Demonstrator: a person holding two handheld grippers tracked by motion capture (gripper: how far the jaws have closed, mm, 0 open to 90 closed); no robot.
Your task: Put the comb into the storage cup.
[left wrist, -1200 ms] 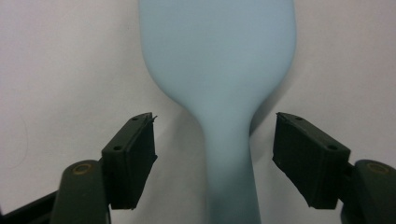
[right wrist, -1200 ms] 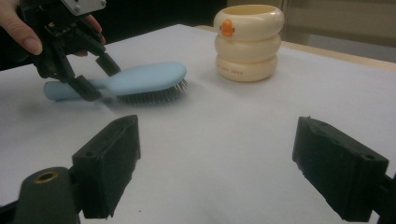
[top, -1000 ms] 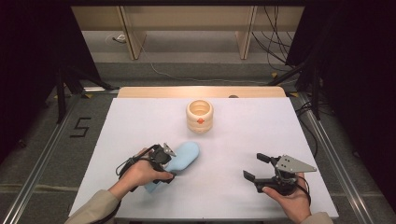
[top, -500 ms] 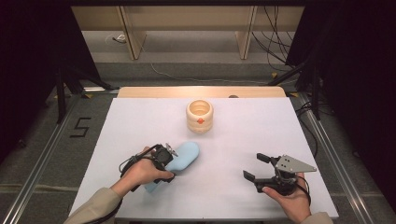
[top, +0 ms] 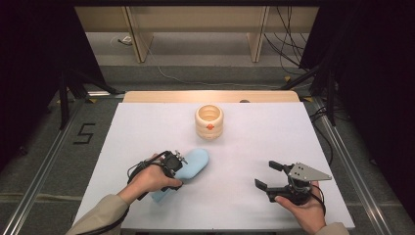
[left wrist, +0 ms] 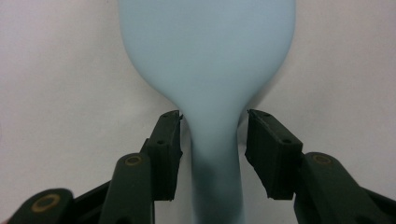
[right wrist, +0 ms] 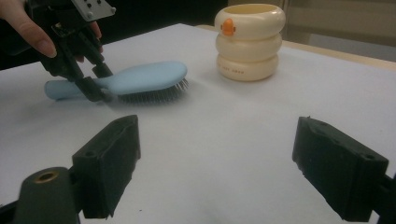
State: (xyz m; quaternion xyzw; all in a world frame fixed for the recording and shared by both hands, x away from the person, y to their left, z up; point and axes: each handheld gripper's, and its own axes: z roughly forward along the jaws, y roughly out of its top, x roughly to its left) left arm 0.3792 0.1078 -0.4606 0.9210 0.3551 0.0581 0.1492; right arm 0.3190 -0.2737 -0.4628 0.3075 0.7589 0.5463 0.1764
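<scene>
I see the light blue hairbrush (top: 188, 166) lying bristles-down on the white desk (top: 254, 147), front-left part, its head toward the middle and its handle toward the near-left edge. My left gripper (top: 172, 165) is down over the handle neck. In the left gripper view the jaws sit either side of the narrow neck (left wrist: 215, 154), just below where the head widens; the left pad looks touching or nearly so, the right pad has a thin gap (so jaws spread around the brush, not clamped). The hand (top: 149, 177) holding that gripper rests partly over the handle end in the high view.

My right gripper (top: 268, 177) is at the front-right of the desk, well apart from the brush, held low in the right hand (top: 303, 208), grey three-cornered plate on top. Its jaws are wide apart with nothing between them, only bare desk in the right gripper view (right wrist: 215, 168).

A cream ring-stacked cup (top: 209, 121) with a small orange mark on its side stands upright toward the back middle of the desk, apart from the brush. From the right gripper view it sits beyond and to the right of the brush head (right wrist: 144, 77), bristles visible under the head.
</scene>
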